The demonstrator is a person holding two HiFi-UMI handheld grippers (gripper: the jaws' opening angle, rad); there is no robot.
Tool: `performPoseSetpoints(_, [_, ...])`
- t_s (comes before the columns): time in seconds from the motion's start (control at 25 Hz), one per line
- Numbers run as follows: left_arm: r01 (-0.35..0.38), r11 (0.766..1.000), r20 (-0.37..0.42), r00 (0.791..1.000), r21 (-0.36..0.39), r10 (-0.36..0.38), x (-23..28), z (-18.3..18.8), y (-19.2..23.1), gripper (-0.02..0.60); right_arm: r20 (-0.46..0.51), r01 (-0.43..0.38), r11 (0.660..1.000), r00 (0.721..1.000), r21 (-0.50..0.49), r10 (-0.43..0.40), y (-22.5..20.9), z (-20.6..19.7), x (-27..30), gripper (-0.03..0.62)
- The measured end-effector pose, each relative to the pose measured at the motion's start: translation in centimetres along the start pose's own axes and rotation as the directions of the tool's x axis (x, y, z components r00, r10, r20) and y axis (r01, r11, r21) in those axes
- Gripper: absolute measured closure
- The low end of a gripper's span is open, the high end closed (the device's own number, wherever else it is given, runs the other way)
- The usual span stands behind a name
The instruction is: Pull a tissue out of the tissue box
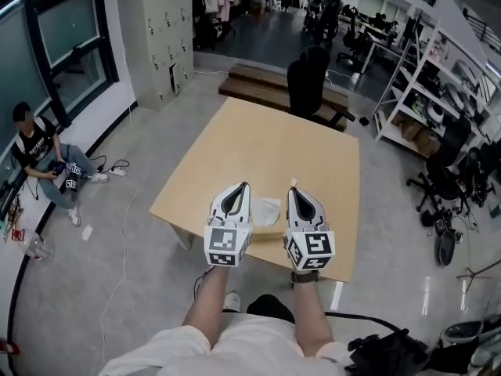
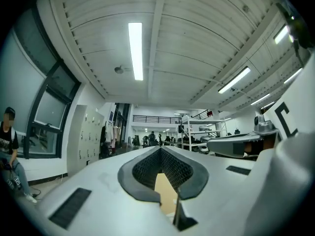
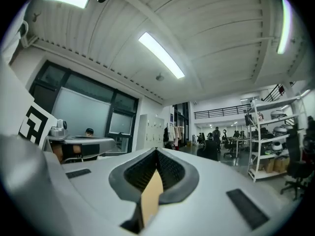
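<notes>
**Grippers Being Held Either Side of the Tissue Box**

At far left, a person (image 1: 35, 157) is being shown seated on the floor by the windows, well apart from the work. The left gripper (image 1: 243, 188) is being held over the near edge of the desk (image 1: 235, 143). Its jaws are clenched on nothing, and only bare desk is being shown through the hollow between them. Just to its right, the tissue box (image 1: 270, 233) is being flanked by both tools. It is lying near the desk's front edge, with a white tissue (image 1: 266, 208) being pushed up crumpled from its top. The right gripper (image 1: 293, 192) is being held just beside the box on the other side, its jaws likewise pressed together and empty. Metal shelving (image 1: 438, 77) is being shown at far right.

The approach is judged to be the step in hand, as nothing is yet being gripped. For a clean pull, one pair of jaws is best being opened before it is lowered, and the tissue is best being pinched low, close to the slot. The box looks light, so it is best being pinned down by the other gripper. A slow, straight upward draw is being advised, so that the sheet is not torn or the box dragged off the edge.
</notes>
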State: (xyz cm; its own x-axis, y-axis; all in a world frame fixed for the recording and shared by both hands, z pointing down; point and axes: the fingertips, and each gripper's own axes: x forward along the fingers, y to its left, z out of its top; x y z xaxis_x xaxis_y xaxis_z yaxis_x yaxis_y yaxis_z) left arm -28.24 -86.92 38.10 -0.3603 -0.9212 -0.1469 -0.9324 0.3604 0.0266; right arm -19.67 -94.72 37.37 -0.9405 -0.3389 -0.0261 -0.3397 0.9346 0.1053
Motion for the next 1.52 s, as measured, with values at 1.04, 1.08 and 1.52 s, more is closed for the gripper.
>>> performPoseSetpoints(1.04, [-0.014, 0.999, -0.416, 0.909, -0.047, -0.007, 9.2, -20.0, 8.5, 0.583, -0.51, -0.189, 0.982, 0.843, 0.014, 0.169, -11.7, -20.0, 6.8, 0.423])
performPoseSetpoints(1.08, [-0.021, 0.999, -0.422, 0.906, -0.05, -0.002, 9.3, -20.5, 8.8, 0.583, -0.525, -0.206, 0.978, 0.83, 0.026, 0.188, -11.6, -20.8, 7.0, 0.376])
performPoseSetpoints(1.52, [0.009, 0.99, -0.49, 0.868, -0.141, -0.078, 10.9, -24.6, 6.9, 0.583, -0.671, -0.364, 0.928, 0.669, 0.078, 0.319, -7.9, -28.5, 9.1, 0.273])
